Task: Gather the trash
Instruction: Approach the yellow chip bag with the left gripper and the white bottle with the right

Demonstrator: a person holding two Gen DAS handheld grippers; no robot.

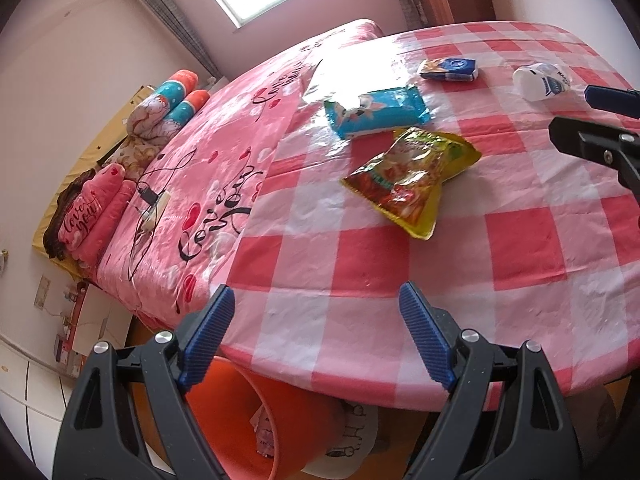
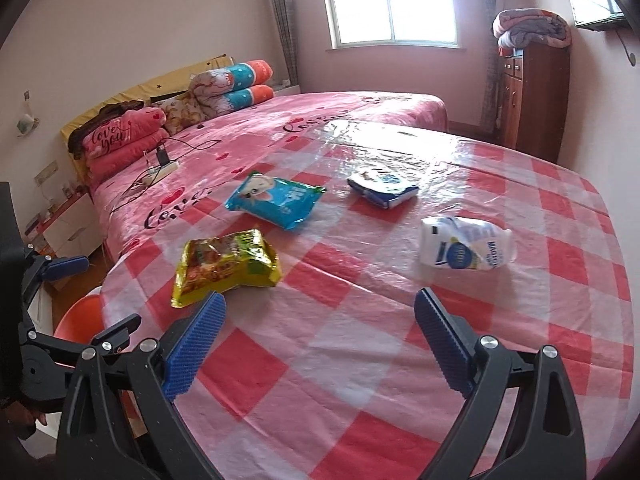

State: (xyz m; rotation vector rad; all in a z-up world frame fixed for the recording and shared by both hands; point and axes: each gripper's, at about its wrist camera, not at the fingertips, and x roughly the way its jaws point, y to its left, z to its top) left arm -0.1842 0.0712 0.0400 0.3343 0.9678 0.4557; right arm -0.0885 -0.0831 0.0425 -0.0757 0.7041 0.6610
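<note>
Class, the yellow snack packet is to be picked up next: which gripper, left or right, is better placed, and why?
Probably the right gripper: open, with the yellow snack packet just ahead, beside its left finger. The left gripper, also open, sits at the table edge, farther from the packet.

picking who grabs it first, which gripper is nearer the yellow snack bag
Right. The right gripper is open just short of the yellow snack bag, one fingertip almost at its edge. The left gripper is open at the table's edge, farther off.
</note>
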